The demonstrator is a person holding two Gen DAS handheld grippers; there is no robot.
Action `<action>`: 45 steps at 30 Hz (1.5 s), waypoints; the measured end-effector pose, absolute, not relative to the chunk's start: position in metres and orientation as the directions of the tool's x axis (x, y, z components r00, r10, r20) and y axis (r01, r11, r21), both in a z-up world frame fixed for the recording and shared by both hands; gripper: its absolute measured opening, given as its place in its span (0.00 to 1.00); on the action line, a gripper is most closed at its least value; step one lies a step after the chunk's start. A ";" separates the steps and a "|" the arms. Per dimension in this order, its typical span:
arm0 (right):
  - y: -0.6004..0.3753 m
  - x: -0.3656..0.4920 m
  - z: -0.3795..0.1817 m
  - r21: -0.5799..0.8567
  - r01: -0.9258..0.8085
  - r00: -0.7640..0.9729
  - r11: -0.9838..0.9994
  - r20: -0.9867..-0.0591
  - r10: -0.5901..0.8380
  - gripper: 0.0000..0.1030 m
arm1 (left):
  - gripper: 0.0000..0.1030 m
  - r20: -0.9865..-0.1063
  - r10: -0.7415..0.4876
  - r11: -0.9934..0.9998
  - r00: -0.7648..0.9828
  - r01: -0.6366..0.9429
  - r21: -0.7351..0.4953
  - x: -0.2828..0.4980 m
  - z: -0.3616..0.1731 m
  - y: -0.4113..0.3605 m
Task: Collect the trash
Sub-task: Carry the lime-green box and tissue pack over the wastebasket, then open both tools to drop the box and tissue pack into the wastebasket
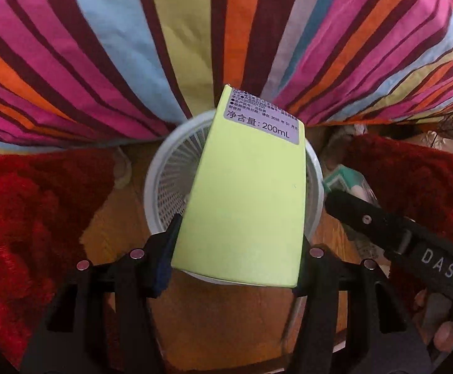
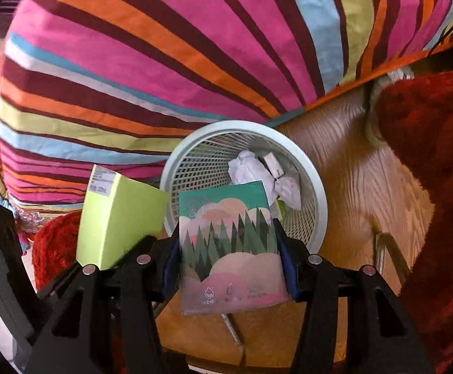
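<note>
My left gripper [image 1: 237,249] is shut on a lime-green carton [image 1: 248,193] labelled 200mL and holds it over the white mesh waste basket [image 1: 161,184]. The carton also shows in the right wrist view [image 2: 117,218], left of the basket [image 2: 314,193]. My right gripper [image 2: 229,255] is shut on a tissue pack [image 2: 229,249] printed with green trees and pink clouds, held at the basket's near rim. Crumpled white paper [image 2: 264,174] lies inside the basket. The right gripper's arm [image 1: 398,237] shows in the left wrist view.
The basket stands on a wooden floor [image 2: 360,187] against a bright striped bedcover [image 1: 195,31]. Red shaggy rugs lie on the left [image 1: 23,218] and on the right [image 2: 438,155]. A thin metal frame [image 2: 392,255] stands on the floor at the right.
</note>
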State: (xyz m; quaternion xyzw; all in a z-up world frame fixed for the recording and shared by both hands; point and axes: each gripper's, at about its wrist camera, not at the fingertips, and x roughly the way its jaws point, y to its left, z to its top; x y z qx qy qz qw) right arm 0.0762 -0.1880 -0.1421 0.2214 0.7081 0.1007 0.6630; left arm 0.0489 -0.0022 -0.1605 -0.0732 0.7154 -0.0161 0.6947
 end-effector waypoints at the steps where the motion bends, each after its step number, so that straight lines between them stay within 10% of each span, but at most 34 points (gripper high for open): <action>1: -0.187 0.076 -0.146 0.433 0.182 -0.031 0.883 -0.895 0.445 0.49 | 0.53 -0.991 -0.130 0.988 -0.039 -0.084 -0.126 0.049 -0.165 -0.004; 39: -0.164 0.090 -0.254 0.305 0.238 -0.287 0.922 -0.885 0.367 0.49 | 0.55 -0.931 -0.122 0.985 -0.344 -0.156 -0.072 0.055 -0.268 -0.007; 45: -0.162 0.091 -0.253 0.295 0.227 -0.273 0.928 -0.896 0.351 0.79 | 0.84 -0.917 -0.118 0.988 -0.382 -0.141 -0.069 0.053 -0.275 -0.009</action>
